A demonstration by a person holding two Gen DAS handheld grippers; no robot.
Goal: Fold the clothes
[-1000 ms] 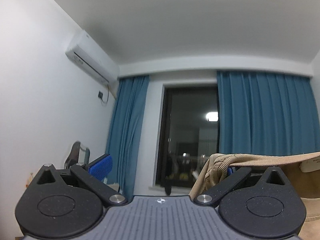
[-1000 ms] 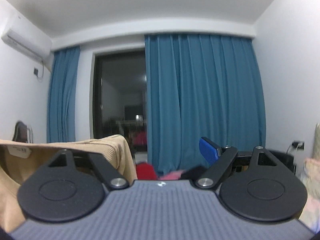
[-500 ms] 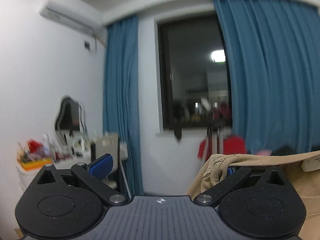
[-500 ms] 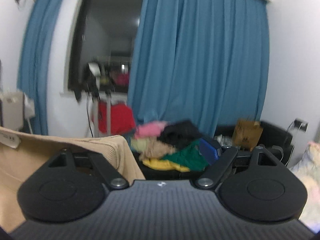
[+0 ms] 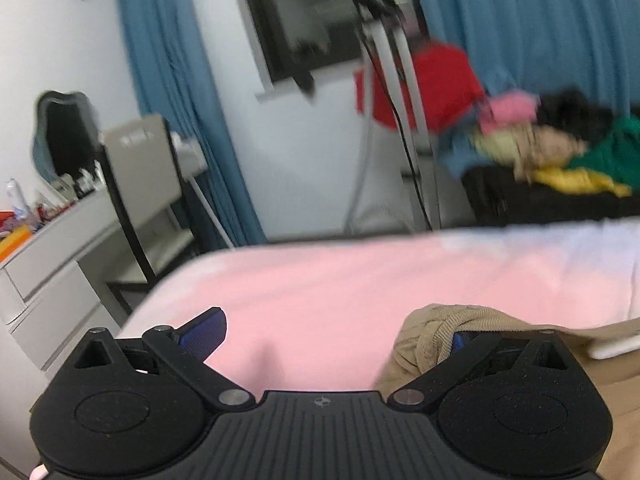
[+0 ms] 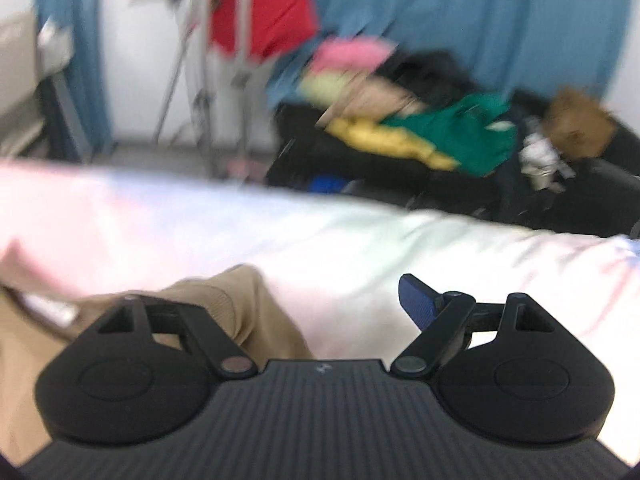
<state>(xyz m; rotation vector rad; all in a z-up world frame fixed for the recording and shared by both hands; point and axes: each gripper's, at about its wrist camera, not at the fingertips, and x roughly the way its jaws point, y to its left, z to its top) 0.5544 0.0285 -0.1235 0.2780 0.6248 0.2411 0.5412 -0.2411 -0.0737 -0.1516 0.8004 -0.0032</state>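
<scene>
My left gripper (image 5: 336,334) stands with its fingers apart. The tan garment (image 5: 448,328) is bunched over its inner finger only; the outer blue pad (image 5: 202,332) is bare and clear of cloth, so I judge the fabric hooked, not clamped.

My right gripper (image 6: 316,304) shows the mirror case: fingers wide apart, tan cloth draped over the inner finger, the outer blue pad (image 6: 418,300) bare.

The garment therefore hangs between my two hands, its long axis running across from one gripper to the other, a white label (image 5: 612,346) showing near the top edge on the left-hand side. Neither hand is nearer; each carries one end.

Below and ahead lies the bed (image 5: 320,280), pink toward its left corner and pale toward the right. Its far edge runs roughly parallel to the stretched garment. A heap of other clothes (image 6: 420,120) sits beyond that far edge, well apart.

Judgement: the next move is to lay the garment flat on the bed, and the hooked hold could slip.
</scene>
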